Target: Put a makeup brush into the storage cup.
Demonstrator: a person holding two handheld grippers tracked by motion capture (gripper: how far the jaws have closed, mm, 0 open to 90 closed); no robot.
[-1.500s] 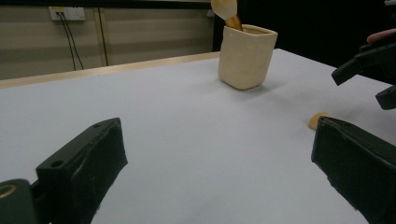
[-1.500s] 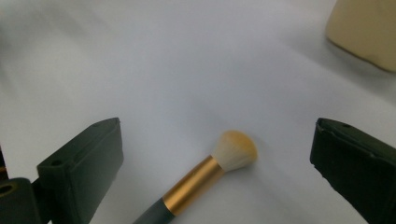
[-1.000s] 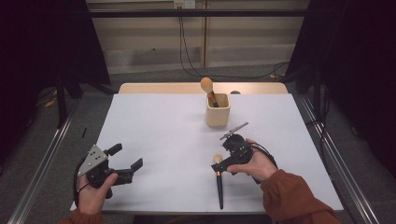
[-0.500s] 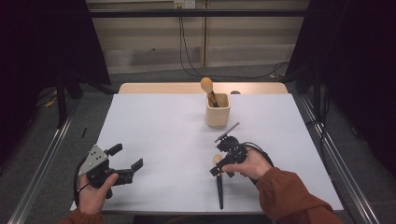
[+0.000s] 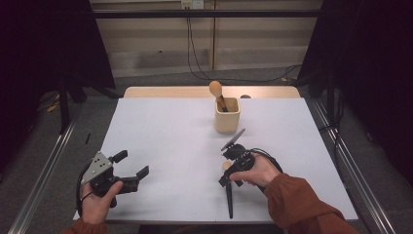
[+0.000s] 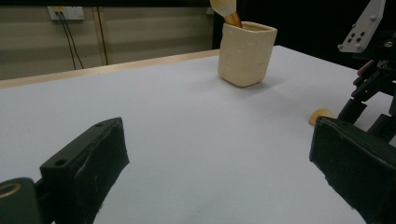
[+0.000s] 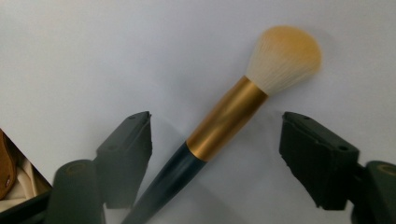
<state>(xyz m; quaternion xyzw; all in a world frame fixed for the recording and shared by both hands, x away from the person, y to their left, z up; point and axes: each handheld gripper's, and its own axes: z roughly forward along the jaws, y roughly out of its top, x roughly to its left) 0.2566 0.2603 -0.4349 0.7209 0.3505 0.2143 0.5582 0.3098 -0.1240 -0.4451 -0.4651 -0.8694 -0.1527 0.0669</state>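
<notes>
A white worktop fills the middle of the high view, with dark floor and metal rails along both sides and a wooden strip along its far edge. A makeup brush lies flat on the worktop near the front edge, right of centre; it has a dark handle, a gold collar and a pale yellow bristle head, and in the high view the handle points toward the person, ending close to the front edge. The right gripper, held in the person's right hand, hangs directly over the bristle end. In the right gripper view the brush runs between the two black jaws, which have just been closing; they stand apart on either side of the collar, with white worktop visible between each jaw and the brush, so neither presses on it. A cream cup stands farther back, just right of centre and well apart from the gripper, and holds a second brush that leans to the left. The left gripper rests at the front left corner in the left hand, its jaws wide apart with nothing between them. Bare worktop lies open between the two grippers and across the whole left half.
</notes>
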